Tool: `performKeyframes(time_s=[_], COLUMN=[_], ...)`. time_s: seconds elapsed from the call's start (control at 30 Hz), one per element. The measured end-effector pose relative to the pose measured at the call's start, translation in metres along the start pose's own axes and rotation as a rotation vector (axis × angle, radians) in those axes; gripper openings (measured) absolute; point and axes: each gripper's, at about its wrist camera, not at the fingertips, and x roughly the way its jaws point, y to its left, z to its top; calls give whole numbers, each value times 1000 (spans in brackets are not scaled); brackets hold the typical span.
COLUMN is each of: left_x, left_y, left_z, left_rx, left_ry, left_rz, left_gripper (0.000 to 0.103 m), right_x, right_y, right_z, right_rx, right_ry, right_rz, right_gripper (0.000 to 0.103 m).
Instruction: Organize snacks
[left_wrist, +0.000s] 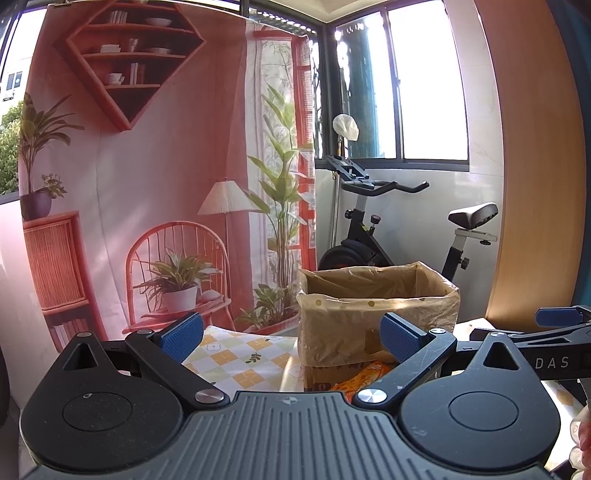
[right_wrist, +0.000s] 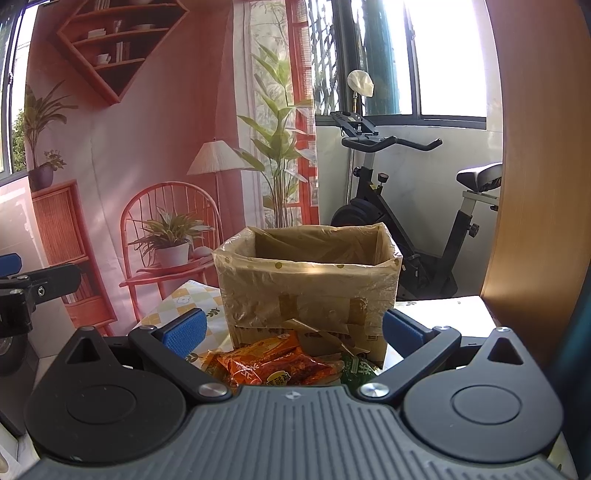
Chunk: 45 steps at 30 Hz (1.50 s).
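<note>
right wrist view: the right gripper (right_wrist: 293, 330) hangs with its blue-padded jaws spread wide and empty above a heap of orange foil snack packets (right_wrist: 275, 363), a green snack packet (right_wrist: 356, 367) just beside them. directly behind stands an open brown cardboard box lined with a clear dotted plastic bag (right_wrist: 308, 284), set on a table under a yellow-and-white checked floral cloth (right_wrist: 184, 301). left wrist view: the left gripper (left_wrist: 293, 338) is likewise spread and holds nothing, the same box ahead and slightly to its right. a black exercise bike (right_wrist: 402, 221) stands by the window behind, beside a printed pink room backdrop (right_wrist: 147, 147).
</note>
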Motion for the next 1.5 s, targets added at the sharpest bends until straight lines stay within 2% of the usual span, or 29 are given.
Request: performKeyframes(time_s=[0.2,0.37,0.53,0.73,0.9,1.03,1.23,1.37,1.5], left_x=[1,8,12,24,48,67,93,109,124], left_y=[2,9,22,28,33,42,59,72,82], left_z=[0,-3,-14,-26,-38,-47,-63,-74,-86], left_rx=[-10,-78,-191,-244,-223,-224,-220,-230,-232], left_ry=[4,31,-5,-47,-2,33,93,138,185], left_rz=[-7,-42,-99,-134,-84,-62,-10,-12,-3], left_gripper=[103,103,103,103,103,102,102,101,94], right_x=[0,0,-1,1,16,31,74,110,147], right_y=[0,0,-6,-14,-18,-25,-11,4,18], right_z=[0,0,-2,-10,-24,-39,-51,-60,-64], right_rx=[-1,-1,33,39,3,4,-102,-189,-243], right_ry=[3,3,-13,-82,-91,-108,-49,18,91], right_rz=[1,2,46,47,0,58,82,108,154], right_gripper=[103,103,103,103,103,103,103,103,103])
